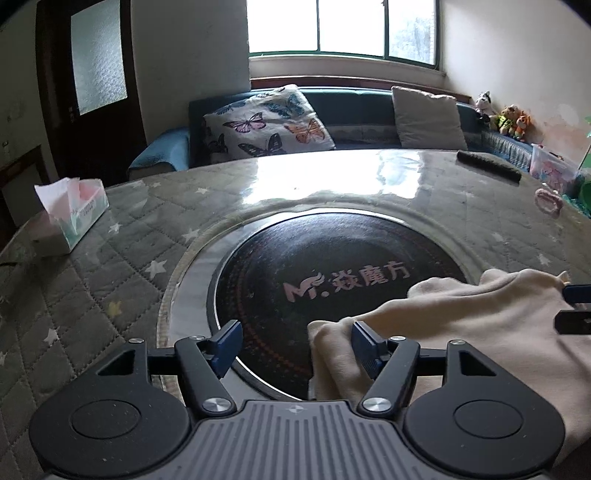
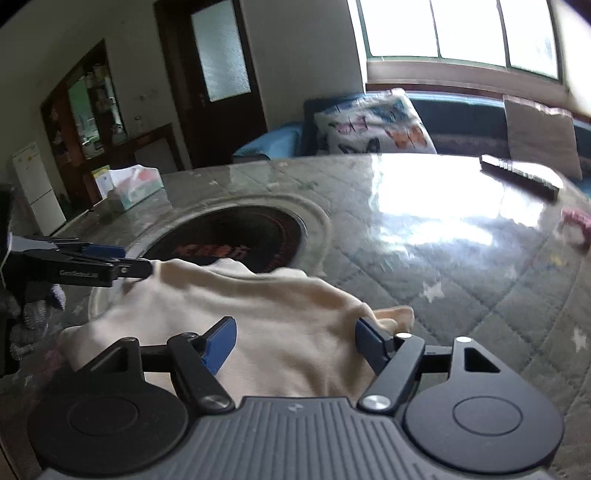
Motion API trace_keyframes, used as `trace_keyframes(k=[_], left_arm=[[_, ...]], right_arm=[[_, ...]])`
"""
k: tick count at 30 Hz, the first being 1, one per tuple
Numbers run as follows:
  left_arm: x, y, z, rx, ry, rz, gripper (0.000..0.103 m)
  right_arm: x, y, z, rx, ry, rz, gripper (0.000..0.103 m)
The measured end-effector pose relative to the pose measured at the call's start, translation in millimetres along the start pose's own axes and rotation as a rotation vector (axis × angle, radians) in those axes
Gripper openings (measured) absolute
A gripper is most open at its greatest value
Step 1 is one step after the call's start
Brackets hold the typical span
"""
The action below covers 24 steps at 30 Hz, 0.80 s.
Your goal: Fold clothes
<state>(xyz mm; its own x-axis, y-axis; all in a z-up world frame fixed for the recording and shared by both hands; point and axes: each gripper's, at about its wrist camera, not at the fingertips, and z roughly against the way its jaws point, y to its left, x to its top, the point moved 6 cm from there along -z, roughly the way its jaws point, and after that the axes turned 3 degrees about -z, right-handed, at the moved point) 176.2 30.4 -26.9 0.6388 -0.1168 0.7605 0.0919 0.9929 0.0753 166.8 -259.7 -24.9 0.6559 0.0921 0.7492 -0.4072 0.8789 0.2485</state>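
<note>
Cream garment (image 2: 258, 317) rumpled on table (image 2: 461, 288)

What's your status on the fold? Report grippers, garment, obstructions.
Left gripper open, right gripper open, nothing clamped. Cream garment bunched on the table, partly over the black round inset. Tissue box and remote well clear.

Cream garment (image 1: 461, 325) beside parted left gripper (image 1: 295, 343)

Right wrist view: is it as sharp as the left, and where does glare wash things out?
Left wrist view: sharp, the logo on the black disc readable; window blown out, glare streak on the table cover. Right wrist view: motion-smeared, butterfly pillow and remote blurred, a wider glare patch on the table cover. Both bend straight lines, fisheye.
</note>
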Motion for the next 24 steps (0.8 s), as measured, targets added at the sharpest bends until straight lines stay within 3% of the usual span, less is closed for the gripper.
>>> trace_keyframes(k=[5,11,14,17,24], left_arm=[[-2.6,4.2,-2.8,0.007,0.005,0.009,0.07],[-1.4,3.3,5.0,0.011,-0.007,0.004,0.071],[-1.0,2.6,13.9,0.008,-0.021,0.008,0.079],[-2.8,0.6,22.1,0.0,-0.032,0.008,0.086],[-13.6,-6.4,40.8,-0.019,-0.043,0.003,0.094]], right_arm=[[0.1,-7.7,3.1,-0.003,-0.008,-0.02,0.073],[-1.3,10.3,22.6,0.027,-0.033,0.018,0.073],[-5.8,24.8,33.3,0.065,-0.042,0.046,0.075],[-14.4,34.5,42.1,0.083,-0.039,0.07,0.084],[-33.7,42.4,59.7,0.113,-0.039,0.062,0.084]])
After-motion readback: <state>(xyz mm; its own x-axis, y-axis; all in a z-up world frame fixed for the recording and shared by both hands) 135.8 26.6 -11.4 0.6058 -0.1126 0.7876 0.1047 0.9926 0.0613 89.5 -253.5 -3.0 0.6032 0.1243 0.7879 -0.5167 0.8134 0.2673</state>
